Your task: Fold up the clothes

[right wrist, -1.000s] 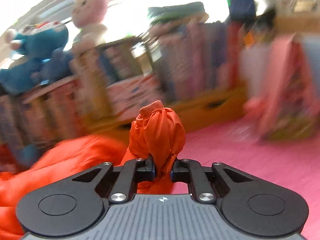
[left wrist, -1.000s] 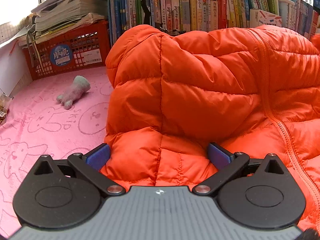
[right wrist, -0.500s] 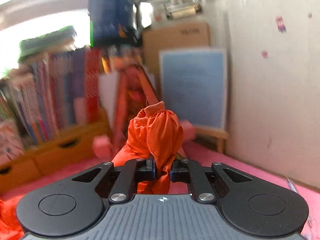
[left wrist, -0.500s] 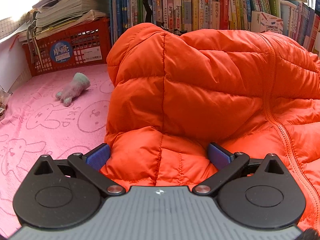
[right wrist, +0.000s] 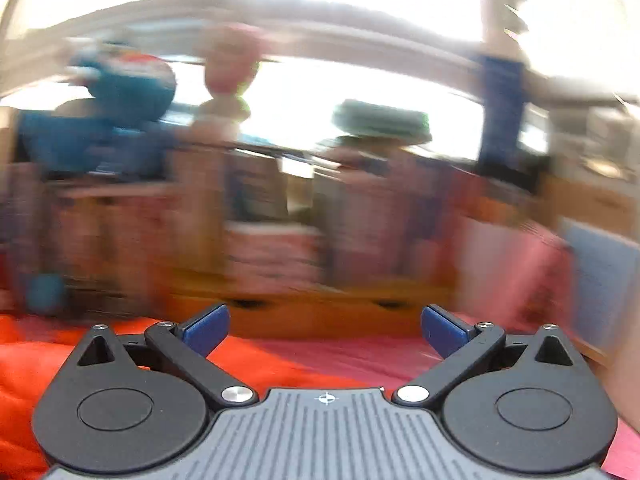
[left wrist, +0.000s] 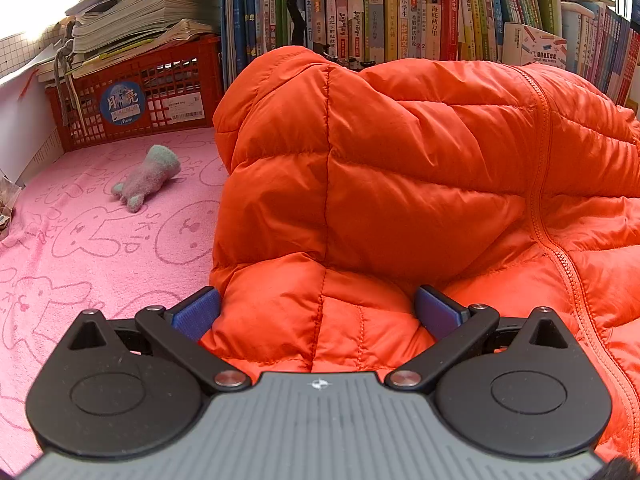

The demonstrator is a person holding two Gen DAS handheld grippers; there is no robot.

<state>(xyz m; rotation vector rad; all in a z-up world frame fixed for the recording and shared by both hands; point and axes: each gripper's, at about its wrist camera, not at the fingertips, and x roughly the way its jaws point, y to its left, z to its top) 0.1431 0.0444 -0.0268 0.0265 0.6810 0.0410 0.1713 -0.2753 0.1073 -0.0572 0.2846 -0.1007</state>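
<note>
An orange puffer jacket point(left wrist: 400, 184) lies heaped on the pink towel point(left wrist: 92, 248), its zip running down the right side. My left gripper point(left wrist: 316, 314) stands wide over the jacket's near hem. The padded edge bulges between the blue pads point(left wrist: 196, 316), which do not squeeze it. In the blurred right wrist view, my right gripper point(right wrist: 325, 330) has its jaws opening wide with nothing between them. There the jacket point(right wrist: 40, 364) shows only as orange cloth low on the left, under and beside the gripper.
A small grey-green plush toy point(left wrist: 144, 184) lies on the towel left of the jacket. Behind stand a red crate point(left wrist: 136, 96) stacked with papers and a row of books point(left wrist: 400, 20). Plush toys point(right wrist: 120, 92) sit on top of the shelf.
The right gripper has let go of the bunched orange sleeve and spread its jaws wide, and its view has swung back left to the bookshelf. The left gripper has stayed put.
</note>
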